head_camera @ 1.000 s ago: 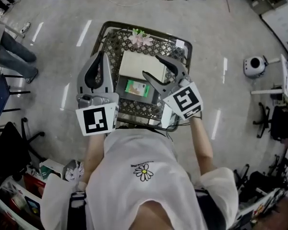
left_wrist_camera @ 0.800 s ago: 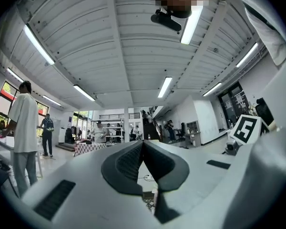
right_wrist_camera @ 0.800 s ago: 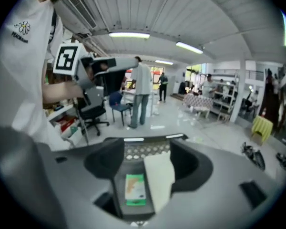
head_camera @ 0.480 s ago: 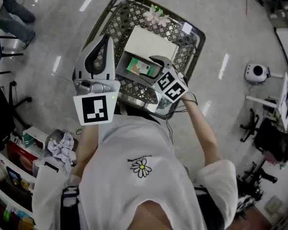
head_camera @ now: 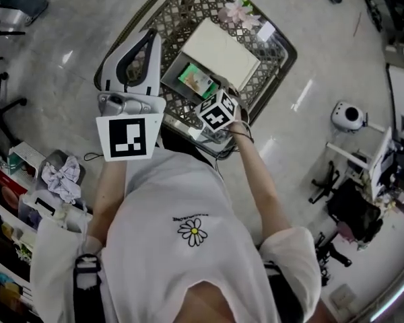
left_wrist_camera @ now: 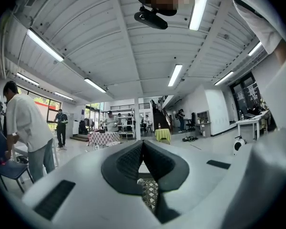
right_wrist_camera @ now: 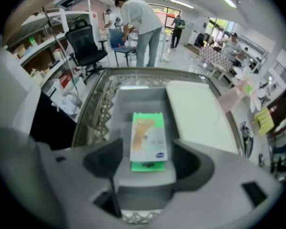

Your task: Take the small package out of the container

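1 small package (right_wrist_camera: 148,136), green and white, is lying flat in the grey container (right_wrist_camera: 119,104), near the middle of the right gripper view. The container is sitting inside a wire basket (right_wrist_camera: 91,104), and a flat white box (right_wrist_camera: 200,113) is lying just beside it, to the right in that view. The right gripper (right_wrist_camera: 147,162) is pointing steeply down over the package. Its jaws are standing wide and have just been opening, and the package is showing between them with neither pad pressing on it. In the head view this gripper is hanging over the container's near end, at centre frame. The left gripper (left_wrist_camera: 142,144) is pointing level by the basket's left rim, upper left in the head view, its jaws meeting at the tips with nothing between them. A pink flower (head_camera: 237,11) is lying at the basket's far end, at the top of the head view.
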A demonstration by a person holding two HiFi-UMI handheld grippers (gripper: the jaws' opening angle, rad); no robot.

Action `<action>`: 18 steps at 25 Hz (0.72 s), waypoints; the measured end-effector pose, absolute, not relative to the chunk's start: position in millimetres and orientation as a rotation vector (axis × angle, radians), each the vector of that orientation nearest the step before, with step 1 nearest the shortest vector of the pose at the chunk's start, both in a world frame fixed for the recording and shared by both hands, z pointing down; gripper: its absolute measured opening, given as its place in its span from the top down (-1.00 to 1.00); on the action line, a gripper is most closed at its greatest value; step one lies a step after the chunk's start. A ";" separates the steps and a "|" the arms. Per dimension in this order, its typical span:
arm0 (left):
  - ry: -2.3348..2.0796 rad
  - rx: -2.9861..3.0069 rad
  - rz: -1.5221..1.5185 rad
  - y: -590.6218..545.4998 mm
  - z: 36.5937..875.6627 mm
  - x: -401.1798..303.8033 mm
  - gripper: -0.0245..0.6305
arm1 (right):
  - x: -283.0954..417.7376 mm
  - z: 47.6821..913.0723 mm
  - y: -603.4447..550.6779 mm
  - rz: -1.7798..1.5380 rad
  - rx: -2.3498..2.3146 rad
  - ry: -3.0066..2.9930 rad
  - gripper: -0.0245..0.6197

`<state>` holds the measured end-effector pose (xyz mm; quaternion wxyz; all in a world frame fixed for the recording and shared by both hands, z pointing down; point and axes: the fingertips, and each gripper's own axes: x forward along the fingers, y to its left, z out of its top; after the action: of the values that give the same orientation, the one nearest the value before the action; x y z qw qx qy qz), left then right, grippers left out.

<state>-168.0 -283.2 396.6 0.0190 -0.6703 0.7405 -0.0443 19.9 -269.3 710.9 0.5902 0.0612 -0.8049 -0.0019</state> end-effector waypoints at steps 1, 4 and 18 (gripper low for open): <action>2.303 -2.081 -0.138 -284.0 398.3 -170.1 0.86 | 19.5 714.9 -270.3 -0.005 0.147 -1.864 -0.03; 2.306 -2.081 -0.131 -283.6 401.4 -173.8 0.86 | 18.3 725.7 -272.9 -0.014 0.176 -1.841 -0.03; 2.361 -2.063 -0.151 -268.6 421.8 -186.3 0.86 | 12.9 761.5 -278.4 -0.003 0.171 -1.747 -0.03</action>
<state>-186.3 -268.6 421.8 0.0015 -0.6573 0.7521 -0.0483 12.9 -278.4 761.5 0.6388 0.0748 -0.7657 -0.0015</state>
